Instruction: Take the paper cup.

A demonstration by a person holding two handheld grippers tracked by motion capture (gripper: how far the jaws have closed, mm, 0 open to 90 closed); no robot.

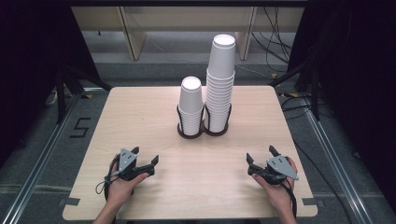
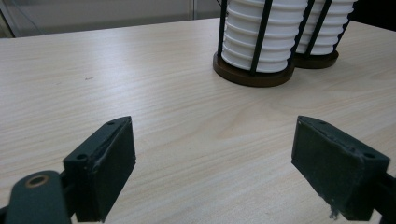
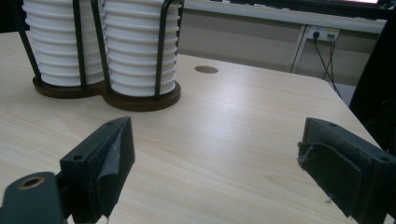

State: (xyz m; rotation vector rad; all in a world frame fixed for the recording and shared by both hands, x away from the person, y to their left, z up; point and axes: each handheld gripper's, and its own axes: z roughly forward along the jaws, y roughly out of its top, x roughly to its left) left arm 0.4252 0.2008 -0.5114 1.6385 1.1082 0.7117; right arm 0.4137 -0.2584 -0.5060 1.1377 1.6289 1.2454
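Wooden table [image 1: 140, 121], both claws resting near its front edge. Left claw [image 1: 145, 157] and right claw [image 1: 260, 155] gape wide, holding nothing. Cup stacks [image 1: 220, 84] in holder [image 1: 202, 133] ahead, between them, well apart.

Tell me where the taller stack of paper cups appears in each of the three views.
High view: the taller stack stands at centre, right of the shorter stack.
Left gripper view: top right corner, behind the shorter stack.
Right gripper view: upper left, nearer than the shorter stack.
Shared landmark: the dark double holder base.
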